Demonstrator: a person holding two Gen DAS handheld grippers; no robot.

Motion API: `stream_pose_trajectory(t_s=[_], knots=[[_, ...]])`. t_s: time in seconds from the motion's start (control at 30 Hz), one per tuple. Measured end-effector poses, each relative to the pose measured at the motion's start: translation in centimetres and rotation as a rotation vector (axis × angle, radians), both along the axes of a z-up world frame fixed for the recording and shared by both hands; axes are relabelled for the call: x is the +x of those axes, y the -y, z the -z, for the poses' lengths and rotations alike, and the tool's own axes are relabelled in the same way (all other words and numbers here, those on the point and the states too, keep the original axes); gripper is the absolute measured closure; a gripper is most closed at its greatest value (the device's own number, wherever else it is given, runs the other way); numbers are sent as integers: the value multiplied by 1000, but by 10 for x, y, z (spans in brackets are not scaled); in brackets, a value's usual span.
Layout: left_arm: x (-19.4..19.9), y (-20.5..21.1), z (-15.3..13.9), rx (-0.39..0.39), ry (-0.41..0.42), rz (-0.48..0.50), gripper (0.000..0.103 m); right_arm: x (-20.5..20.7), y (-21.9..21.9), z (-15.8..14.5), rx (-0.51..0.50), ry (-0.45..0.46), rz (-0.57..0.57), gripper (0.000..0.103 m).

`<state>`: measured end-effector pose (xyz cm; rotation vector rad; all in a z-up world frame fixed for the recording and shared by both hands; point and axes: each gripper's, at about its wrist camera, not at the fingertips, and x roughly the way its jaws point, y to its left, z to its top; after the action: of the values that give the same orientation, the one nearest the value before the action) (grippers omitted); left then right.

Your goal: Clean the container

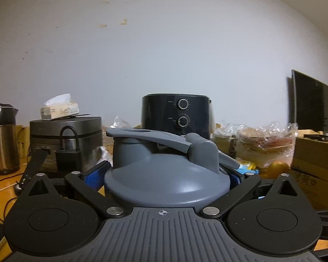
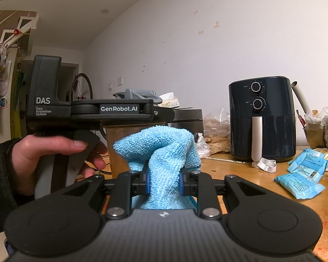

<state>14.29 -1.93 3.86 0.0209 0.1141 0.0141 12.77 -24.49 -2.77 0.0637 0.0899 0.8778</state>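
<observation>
Clamped in the right gripper (image 2: pixel 163 183), whose jaws pinched a bunched blue cloth (image 2: pixel 161 152), the wiping end flopped loose, while the left gripper (image 1: pixel 164 174) had its jaws closed round the grey-lidded container (image 1: pixel 167 174) above the counter (image 2: pixel 240 174), which might twist free under wiping.

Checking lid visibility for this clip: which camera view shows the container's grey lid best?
The left wrist view: the grey lid fills the centre between the left gripper's fingers. The right wrist view shows only its top above the left gripper's body.
</observation>
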Motion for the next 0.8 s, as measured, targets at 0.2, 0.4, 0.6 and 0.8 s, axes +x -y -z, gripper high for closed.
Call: stream_pose_trajectory(t_s=[0.2,0.4,0.6,0.8], knots=[[-2,4,-2,3,-3,-40,0,0,0,0,0,-1,-1,82],[-3,10,-5,-10,9,-81,0,0,1,0,2,-5,-2,82],[-5,19,-4,-16,20,-117,0,0,0,0,1,-3,1,82],[-4,23,-5,-21,19,-163,0,0,0,0,2,-3,-1,82]])
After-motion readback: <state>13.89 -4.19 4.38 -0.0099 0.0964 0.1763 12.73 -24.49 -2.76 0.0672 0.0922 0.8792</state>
